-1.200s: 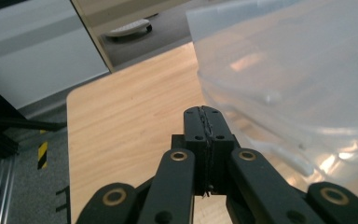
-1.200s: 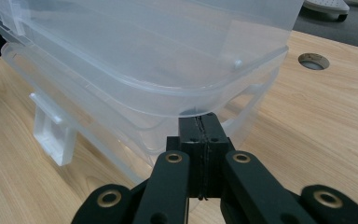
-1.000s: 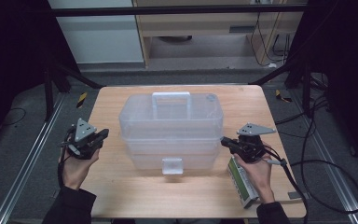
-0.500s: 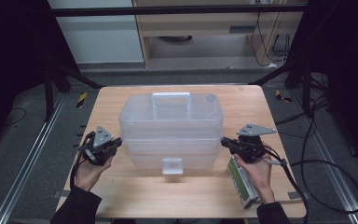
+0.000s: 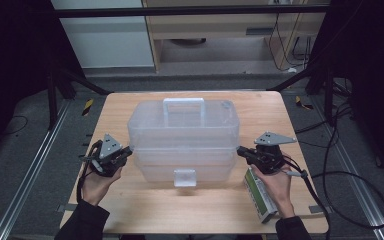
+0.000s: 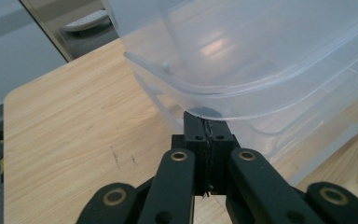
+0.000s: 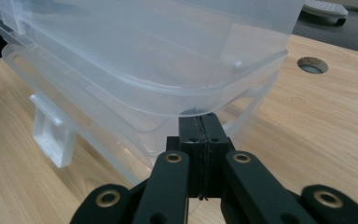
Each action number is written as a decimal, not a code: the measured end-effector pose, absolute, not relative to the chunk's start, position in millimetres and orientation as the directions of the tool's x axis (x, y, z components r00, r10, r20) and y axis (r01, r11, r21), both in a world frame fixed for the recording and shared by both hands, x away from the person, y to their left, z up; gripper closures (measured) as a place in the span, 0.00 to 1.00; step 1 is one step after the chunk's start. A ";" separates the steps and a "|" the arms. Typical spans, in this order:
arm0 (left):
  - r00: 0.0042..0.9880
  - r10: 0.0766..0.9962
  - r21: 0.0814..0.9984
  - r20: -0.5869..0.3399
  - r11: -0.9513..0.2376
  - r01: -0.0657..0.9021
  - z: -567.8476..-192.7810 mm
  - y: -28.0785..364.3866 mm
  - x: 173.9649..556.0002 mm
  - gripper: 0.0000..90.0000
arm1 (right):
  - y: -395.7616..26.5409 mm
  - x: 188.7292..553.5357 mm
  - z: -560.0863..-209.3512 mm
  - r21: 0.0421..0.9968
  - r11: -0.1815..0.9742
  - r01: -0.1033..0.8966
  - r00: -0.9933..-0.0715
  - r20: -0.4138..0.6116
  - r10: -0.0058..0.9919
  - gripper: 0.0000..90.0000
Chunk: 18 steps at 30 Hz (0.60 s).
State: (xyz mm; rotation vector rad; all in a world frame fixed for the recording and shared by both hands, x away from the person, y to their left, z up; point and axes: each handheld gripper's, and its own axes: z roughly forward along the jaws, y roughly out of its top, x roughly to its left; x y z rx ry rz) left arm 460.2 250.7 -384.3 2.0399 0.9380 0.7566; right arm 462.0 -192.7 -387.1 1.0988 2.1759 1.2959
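High view: closed hand-held grippers (image 5: pixel 122 154) flank storage box (image 5: pixel 182 137).

A pale wooden table (image 5: pixel 130 215) carries a clear plastic storage box (image 5: pixel 182 137) at its centre. At about four o'clock from the box lies a small green-and-white carton (image 5: pixel 261 200).

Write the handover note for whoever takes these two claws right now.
Left claw: shut, empty, tips at the left end of the clear plastic box, under the lid's rim.
Right claw: shut, empty, tips under the rim at the box's right end.
Box sits mid-table, lid down, front latch hanging down, handle on top. A green-and-white carton lies beside the right hand.
Done: both claws placed.
Left: probably lifting the lid or box.
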 end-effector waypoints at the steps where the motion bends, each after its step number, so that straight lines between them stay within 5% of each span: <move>1: 0.554 0.810 0.820 0.194 -0.444 0.361 -384.0 250.4 460.3 0.99 | -192.6 462.2 -386.7 0.862 0.270 0.428 -0.623 0.065 0.779 1.00; 18: 0.532 0.826 0.842 0.187 -0.413 0.346 -379.6 249.4 464.7 0.99 | -194.2 462.6 -379.9 0.883 0.243 0.402 -0.619 0.067 0.782 0.99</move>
